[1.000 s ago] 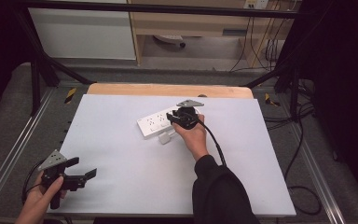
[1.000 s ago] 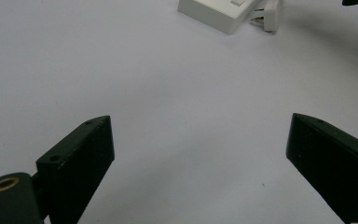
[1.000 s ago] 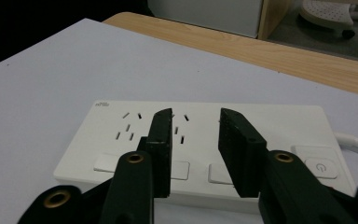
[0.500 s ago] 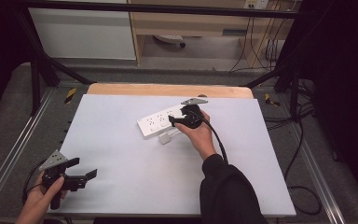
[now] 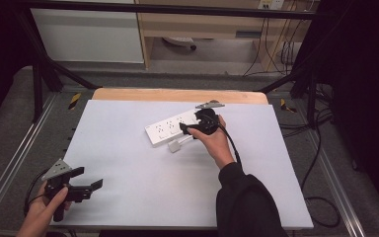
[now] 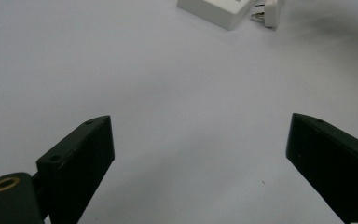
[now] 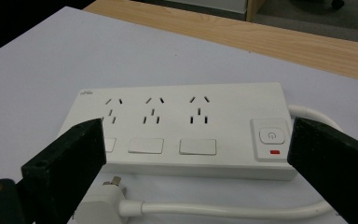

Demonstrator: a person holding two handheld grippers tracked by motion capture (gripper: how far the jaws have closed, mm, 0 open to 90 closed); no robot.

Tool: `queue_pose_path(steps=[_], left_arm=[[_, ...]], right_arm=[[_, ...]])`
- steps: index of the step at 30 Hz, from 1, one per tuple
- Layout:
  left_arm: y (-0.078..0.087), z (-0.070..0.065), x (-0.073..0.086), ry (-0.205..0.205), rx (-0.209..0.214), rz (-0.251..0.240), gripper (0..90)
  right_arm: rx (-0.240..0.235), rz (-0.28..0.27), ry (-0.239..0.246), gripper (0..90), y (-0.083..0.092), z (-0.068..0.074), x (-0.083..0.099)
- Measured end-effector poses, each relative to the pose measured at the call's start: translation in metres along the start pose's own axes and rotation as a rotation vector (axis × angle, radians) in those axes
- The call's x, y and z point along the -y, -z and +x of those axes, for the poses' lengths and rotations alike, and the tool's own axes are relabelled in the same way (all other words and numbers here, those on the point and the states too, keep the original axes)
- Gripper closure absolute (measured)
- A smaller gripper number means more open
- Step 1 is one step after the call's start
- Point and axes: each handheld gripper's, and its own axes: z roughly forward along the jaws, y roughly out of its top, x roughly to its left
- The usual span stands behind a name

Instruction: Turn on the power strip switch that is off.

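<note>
A white power strip [image 5: 169, 128] lies tilted near the table's middle, with its white plug [image 5: 173, 146] loose on the table beside its front edge. In the right gripper view the strip [image 7: 182, 114] shows three socket groups, a power button [image 7: 271, 136] and the plug [image 7: 100, 203] on its cable [image 7: 223, 210]. My right gripper [image 5: 190, 128] hovers over the strip's right end, open wide with nothing between the jaws [image 7: 198, 137]. My left gripper [image 5: 90, 178] is at the table's front left corner, open and holding nothing [image 6: 200, 130]. The strip's corner [image 6: 216, 10] is far ahead of it.
The white table top [image 5: 128, 163] has a wooden strip [image 5: 177, 95] along its far edge. Metal rails [image 5: 10, 163] run along both sides. Cables [image 5: 321, 148] hang off the right side. A person's dark sleeve [image 5: 246, 207] reaches in from the bottom.
My right gripper has shifted a little to the right along the power strip, staying open. The left gripper has stayed in place.
</note>
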Motion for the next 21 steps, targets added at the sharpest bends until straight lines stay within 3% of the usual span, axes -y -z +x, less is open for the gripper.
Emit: queue_pose_path(steps=[21], left_arm=[[0.0, 0.0, 0.0, 0.001, -0.003, 0.003, 7.8]], right_arm=[[-0.005, -0.065, -0.003, 4.8, 0.049, -0.013, -0.003]])
